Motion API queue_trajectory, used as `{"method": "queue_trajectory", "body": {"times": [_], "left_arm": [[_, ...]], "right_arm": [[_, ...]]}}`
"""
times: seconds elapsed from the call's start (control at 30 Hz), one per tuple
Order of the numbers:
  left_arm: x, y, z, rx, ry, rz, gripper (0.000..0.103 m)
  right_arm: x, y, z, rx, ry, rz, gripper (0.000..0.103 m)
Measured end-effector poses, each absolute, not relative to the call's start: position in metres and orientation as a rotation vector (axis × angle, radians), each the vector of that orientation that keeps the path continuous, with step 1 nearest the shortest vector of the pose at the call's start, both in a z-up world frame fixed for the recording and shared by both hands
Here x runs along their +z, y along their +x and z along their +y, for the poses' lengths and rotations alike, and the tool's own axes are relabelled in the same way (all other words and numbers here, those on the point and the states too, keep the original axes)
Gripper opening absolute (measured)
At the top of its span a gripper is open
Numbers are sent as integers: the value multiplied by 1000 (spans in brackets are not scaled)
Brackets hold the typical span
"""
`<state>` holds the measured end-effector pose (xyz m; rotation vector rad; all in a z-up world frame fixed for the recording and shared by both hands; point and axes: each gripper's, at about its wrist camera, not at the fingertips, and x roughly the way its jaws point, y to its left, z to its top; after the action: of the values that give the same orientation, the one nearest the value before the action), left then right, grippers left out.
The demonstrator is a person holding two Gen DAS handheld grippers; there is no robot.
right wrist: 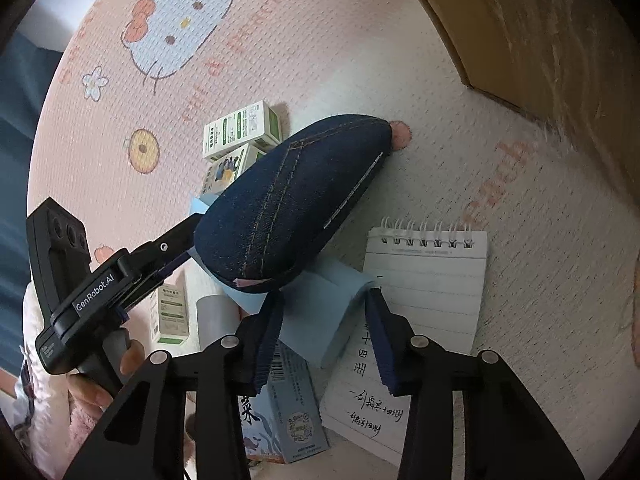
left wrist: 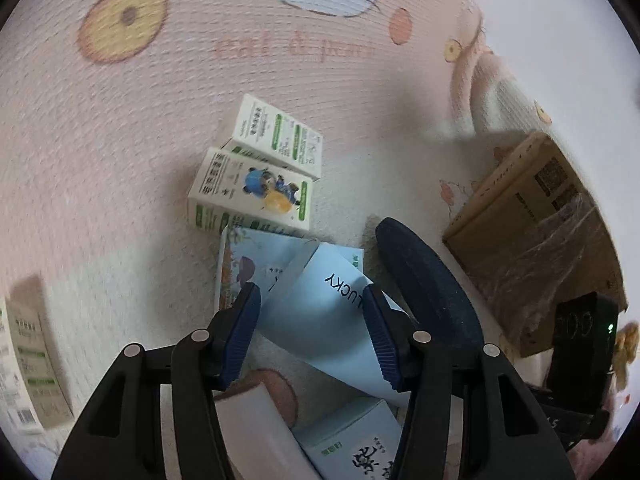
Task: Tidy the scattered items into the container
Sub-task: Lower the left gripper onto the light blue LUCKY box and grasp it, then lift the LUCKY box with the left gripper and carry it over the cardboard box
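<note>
My left gripper (left wrist: 310, 334) is shut on a light blue pack printed "LUCKY" (left wrist: 320, 312), its pads against both edges. A dark denim case (left wrist: 428, 288) lies just right of it. In the right wrist view the denim case (right wrist: 288, 200) rests over that blue pack (right wrist: 324, 312). My right gripper (right wrist: 324, 340) has closed on the pack's near end, fingertips touching its sides. The left gripper (right wrist: 188, 232) reaches in under the case from the left. The cardboard box (left wrist: 532, 232) stands to the right, with its wall (right wrist: 540, 40) at the top right.
Two white-and-green cartons (left wrist: 276, 136) (left wrist: 252, 196) lie beyond the pack on the pink cartoon mat (left wrist: 120, 120). A spiral notebook (right wrist: 428, 288) and a blue carton (right wrist: 292, 404) lie under my right gripper. Another white carton (right wrist: 170, 312) sits near a person's hand (right wrist: 96, 392).
</note>
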<state>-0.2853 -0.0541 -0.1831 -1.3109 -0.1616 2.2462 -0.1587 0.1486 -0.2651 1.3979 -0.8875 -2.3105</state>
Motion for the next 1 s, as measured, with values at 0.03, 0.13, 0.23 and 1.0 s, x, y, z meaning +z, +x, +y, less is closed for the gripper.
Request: {"method": "queue_trajectory", "body": {"times": [0.03,0.13,0.23,1.0], "left_arm": [[-182,-283,-56,2253,-1316,-182,51],[-175,-277,-58,2259,-1316,-203,43],[-162,-265,-52,2266,-1288,-169,43],[-181,-144,-102,2300,-1493,-442,43]], "right_arm": [[-265,-160,149,-2309,1404,-894,38],[-259,-158,152,-2330,1413,-896,36],[-245,-152,161,-2352,1383,-898,36],[-226,-104,136,-2306,1404,-535,35]]}}
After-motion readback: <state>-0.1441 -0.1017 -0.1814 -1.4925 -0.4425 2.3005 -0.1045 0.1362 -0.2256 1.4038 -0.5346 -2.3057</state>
